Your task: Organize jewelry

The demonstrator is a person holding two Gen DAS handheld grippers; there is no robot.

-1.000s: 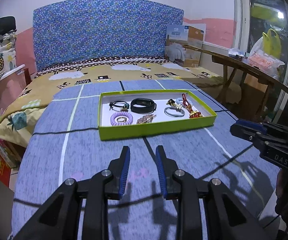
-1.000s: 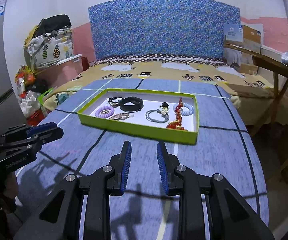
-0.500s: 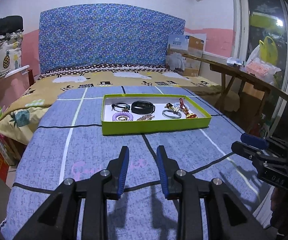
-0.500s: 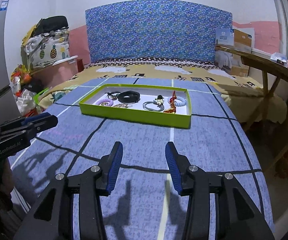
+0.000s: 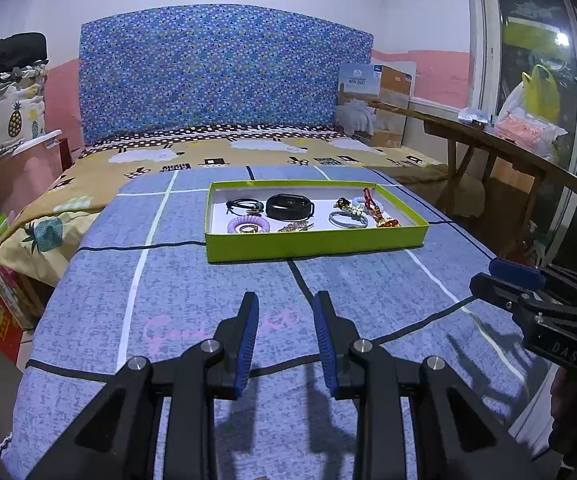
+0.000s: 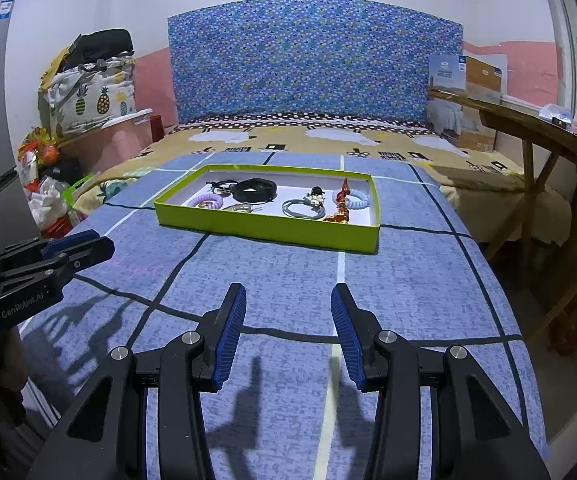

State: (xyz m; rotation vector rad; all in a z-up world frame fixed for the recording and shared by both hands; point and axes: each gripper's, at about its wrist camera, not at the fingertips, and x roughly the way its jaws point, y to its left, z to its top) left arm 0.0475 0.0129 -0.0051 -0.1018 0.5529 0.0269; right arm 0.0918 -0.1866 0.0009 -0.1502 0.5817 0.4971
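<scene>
A lime-green tray (image 5: 312,246) (image 6: 264,230) lies on the blue bedspread and holds several pieces: a black band (image 5: 289,206) (image 6: 254,191), a purple coil tie (image 5: 247,224) (image 6: 207,201), a grey ring (image 5: 348,219) (image 6: 303,208), a red-gold charm (image 5: 380,216) (image 6: 340,206) and a black cord (image 5: 242,205). My left gripper (image 5: 282,300) is open and empty, well short of the tray. My right gripper (image 6: 287,292) is open wider, empty, also short of the tray.
The blue checked bedspread (image 5: 192,300) ends close below both grippers. A wooden bench (image 5: 500,148) stands along the right side. Bags and a pink box (image 6: 100,136) crowd the left. A cardboard box (image 5: 372,104) sits by the headboard.
Both grippers have pulled back and away from the tray, which now looks smaller and farther. The right gripper's jaws have opened wider; the left has opened slightly.
</scene>
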